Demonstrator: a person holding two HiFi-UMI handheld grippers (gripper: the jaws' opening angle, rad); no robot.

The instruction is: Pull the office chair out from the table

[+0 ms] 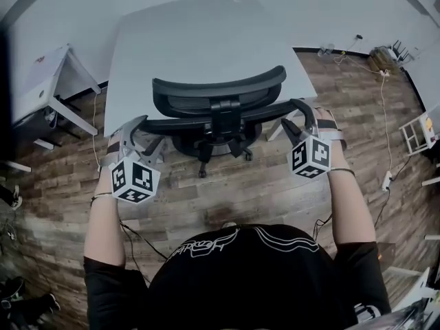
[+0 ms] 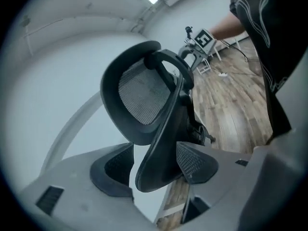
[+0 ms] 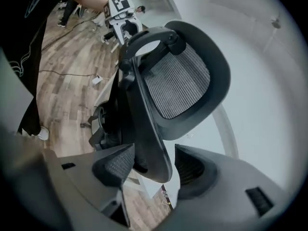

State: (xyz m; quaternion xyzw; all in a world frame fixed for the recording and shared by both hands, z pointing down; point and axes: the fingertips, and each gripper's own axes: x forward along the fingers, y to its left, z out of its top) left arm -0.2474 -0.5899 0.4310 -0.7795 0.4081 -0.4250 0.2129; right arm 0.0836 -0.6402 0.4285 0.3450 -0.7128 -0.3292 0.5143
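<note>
Head view shows the office chair [image 1: 220, 91] pushed in at the grey table [image 1: 199, 33], its seat tucked under the near edge and its backrest rising just over that edge, so the pull has not yet begun. The person stands on the wood floor [image 1: 240, 191] right behind it, with the left gripper [image 1: 146, 136] and the right gripper [image 1: 295, 115] reaching to the chair's two sides at about the same height. That mirrored stance is probably meant to draw a chair on castors straight back rather than let it swivel. Left gripper view looks along jaws that stand wide and released. The tip of the left-hand armrest [image 2: 163, 143] sits between the pads [image 2: 113, 167], and a strip of light shows on one side, so nothing is clenched. Behind it the mesh backrest [image 2: 142, 93] is seen edge-on. Right gripper view gives the mirror picture: the right-hand armrest [image 3: 149, 143] lies between spread pads [image 3: 192, 167] with a gap beside it, straddled but not squeezed. The wide opening seems chosen to take in each armrest's thickness before both grippers close and pull.
</note>
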